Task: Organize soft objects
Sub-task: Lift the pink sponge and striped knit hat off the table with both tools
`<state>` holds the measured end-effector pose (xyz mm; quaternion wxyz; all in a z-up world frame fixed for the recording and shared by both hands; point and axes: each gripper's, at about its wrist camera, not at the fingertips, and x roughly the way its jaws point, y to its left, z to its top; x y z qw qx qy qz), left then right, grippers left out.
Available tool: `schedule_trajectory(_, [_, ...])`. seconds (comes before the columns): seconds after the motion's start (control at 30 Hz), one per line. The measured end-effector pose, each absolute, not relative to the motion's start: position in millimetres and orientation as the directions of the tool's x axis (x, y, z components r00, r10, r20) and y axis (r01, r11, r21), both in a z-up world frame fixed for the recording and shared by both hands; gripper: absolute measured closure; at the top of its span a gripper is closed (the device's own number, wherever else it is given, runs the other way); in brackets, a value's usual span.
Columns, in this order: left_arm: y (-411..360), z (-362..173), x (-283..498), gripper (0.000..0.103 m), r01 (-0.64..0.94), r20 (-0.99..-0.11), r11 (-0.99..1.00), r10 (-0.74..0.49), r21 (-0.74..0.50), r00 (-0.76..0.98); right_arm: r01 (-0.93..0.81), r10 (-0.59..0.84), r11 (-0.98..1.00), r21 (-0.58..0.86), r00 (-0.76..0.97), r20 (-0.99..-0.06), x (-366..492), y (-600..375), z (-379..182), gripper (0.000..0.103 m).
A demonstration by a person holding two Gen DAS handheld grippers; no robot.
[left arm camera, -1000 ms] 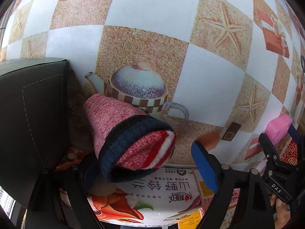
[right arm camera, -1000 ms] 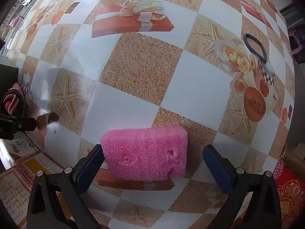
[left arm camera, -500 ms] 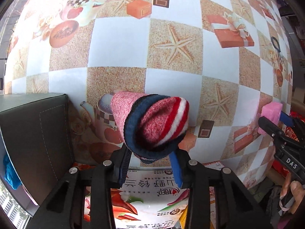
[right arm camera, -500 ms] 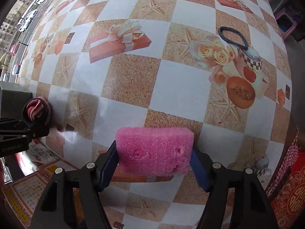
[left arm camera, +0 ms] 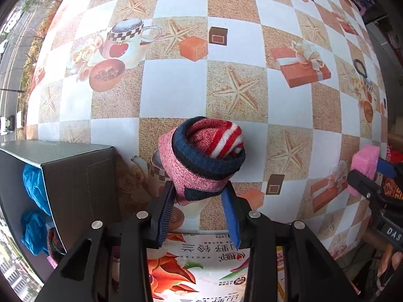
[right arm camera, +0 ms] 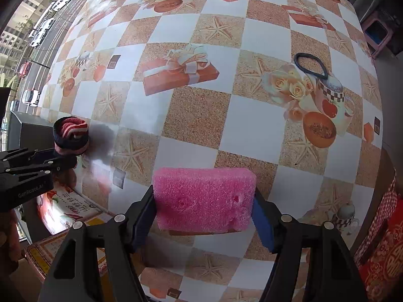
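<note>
The left gripper (left arm camera: 200,201) is clamped on a rolled pair of knit socks (left arm camera: 201,161), pink and red-white striped yarn wrapped in a navy cuff, with the roll's open end facing up. The right gripper (right arm camera: 204,214) is closed on a pink foam sponge (right arm camera: 202,198), a coarse, porous block with rounded corners and a couple of small dents in its face; the blue pads (right arm camera: 262,222) press both of its short sides. Both things are held over the desk (right arm camera: 196,110), whose glossy cover is printed with white and sandy squares, starfish, gift boxes and teapots. A black hair tie (right arm camera: 311,65) lies in a loop on the far right of the desk, well apart from the sponge. Left of the socks stands a dark grey box (left arm camera: 75,176) with stitched edges, open at the side; inside it are crumpled blue cloths (left arm camera: 34,201). A printed carton (left arm camera: 191,264) with Chinese lettering sits below the left gripper.
</note>
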<state>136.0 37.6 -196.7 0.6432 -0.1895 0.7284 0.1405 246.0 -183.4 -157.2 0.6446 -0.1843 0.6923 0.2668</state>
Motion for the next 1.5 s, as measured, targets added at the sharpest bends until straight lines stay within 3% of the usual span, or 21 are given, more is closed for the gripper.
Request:
schedule_trajectory(0.03, [41.0, -195.9, 134.7, 0.049, -0.479, -0.989, 0.876, -0.119, -0.062, -0.088, -0.598, 0.09, 0.79, 0.135, -0.104, -0.99, 243.0, -184.1, -157.5, 0.032])
schedule_trajectory(0.07, [48.2, -195.4, 132.7, 0.034, -0.492, -0.987, 0.867, -0.14, -0.086, -0.073, -0.599, 0.092, 0.789, 0.138, -0.107, -0.99, 242.2, -185.6, -155.4, 0.032])
schedule_trajectory(0.13, [56.6, -191.1, 131.3, 0.019, -0.491, -0.99, 0.867, -0.127, -0.085, -0.054, -0.605, 0.094, 0.783, 0.144, -0.114, -0.989, 242.0, -184.0, -158.7, 0.032])
schedule_trajectory(0.5, [39.2, -220.1, 200.7, 0.019, -0.501, -0.99, 0.864, -0.101, -0.04, -0.096, -0.59, 0.096, 0.791, 0.162, -0.143, -0.985, 225.2, -185.0, -170.7, 0.032])
schedule_trajectory(0.6, [39.8, -231.2, 203.7, 0.028, -0.526, -0.985, 0.846, -0.146, -0.08, -0.086, -0.585, 0.098, 0.795, 0.163, -0.141, -0.985, 224.9, -191.5, -167.2, 0.032])
schedule_trajectory(0.73, [31.2, -221.0, 205.7, 0.057, -0.498, -0.985, 0.858, -0.168, -0.125, -0.042, -0.583, 0.118, 0.794, 0.172, -0.129, -0.984, 226.5, -193.6, -157.0, 0.032])
schedule_trajectory(0.77, [28.9, -216.4, 206.9, 0.06, -0.478, -0.987, 0.871, -0.152, -0.112, -0.046, -0.584, 0.124, 0.793, 0.174, -0.125, -0.984, 227.2, -192.4, -153.8, 0.032])
schedule_trajectory(1.17, [30.8, -138.2, 186.6, 0.061, -0.435, -0.994, 0.894, -0.085, -0.104, 0.063, -0.649, 0.207, 0.732, 0.209, -0.08, -0.975, 212.4, -149.1, -102.1, 0.032])
schedule_trajectory(1.5, [29.0, -109.2, 96.4, 0.061, -0.409, -0.985, 0.902, -0.087, -0.141, 0.147, -0.717, 0.236, 0.666, 0.203, -0.056, -0.97, 179.7, -117.5, -63.0, 0.032])
